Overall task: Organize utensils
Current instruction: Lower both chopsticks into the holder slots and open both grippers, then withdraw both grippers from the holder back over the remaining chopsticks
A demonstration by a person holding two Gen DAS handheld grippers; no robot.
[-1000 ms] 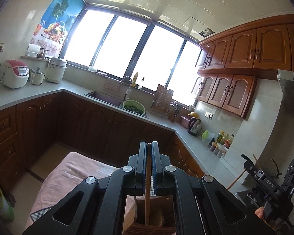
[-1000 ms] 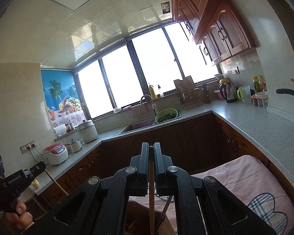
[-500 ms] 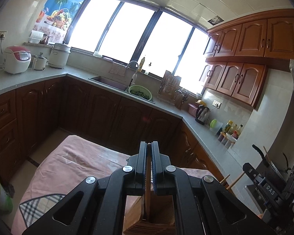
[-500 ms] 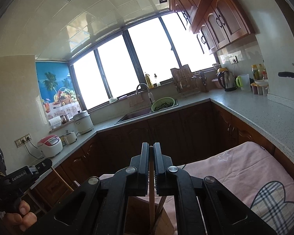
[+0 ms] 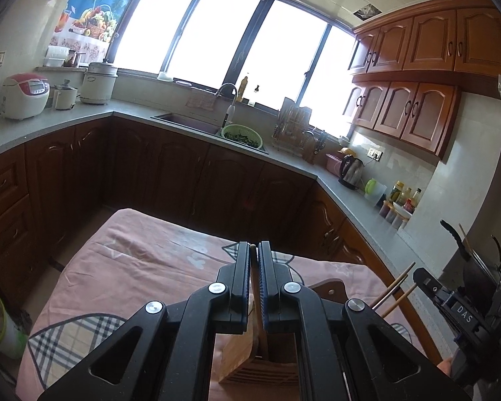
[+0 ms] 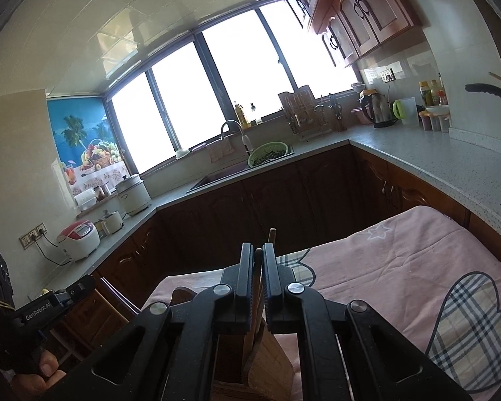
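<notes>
- Left gripper (image 5: pixel 254 260) clenches a wooden chopstick (image 5: pixel 253 287), its lower end inside the wooden utensil holder (image 5: pixel 250 364) on the pink cloth (image 5: pixel 133 274).
- Right gripper (image 6: pixel 258 264) pinches another chopstick (image 6: pixel 258 287) standing in the same holder.
- Green colander (image 5: pixel 242 136) at the sink holds dark greens.

The wooden utensil holder (image 5: pixel 250 357) is mostly hidden behind the left gripper (image 5: pixel 254 257), its base cut off below.

Two black tongs (image 5: pixel 254 269) (image 6: pixel 257 272), each clamped on one wooden chopstick (image 5: pixel 253 279) (image 6: pixel 258 277). One wooden utensil holder (image 5: pixel 250 361). Three more chopsticks (image 5: pixel 395 289). One rice cooker (image 5: pixel 25 95), one kettle (image 5: pixel 350 173), one green colander (image 5: pixel 242 135).
</notes>
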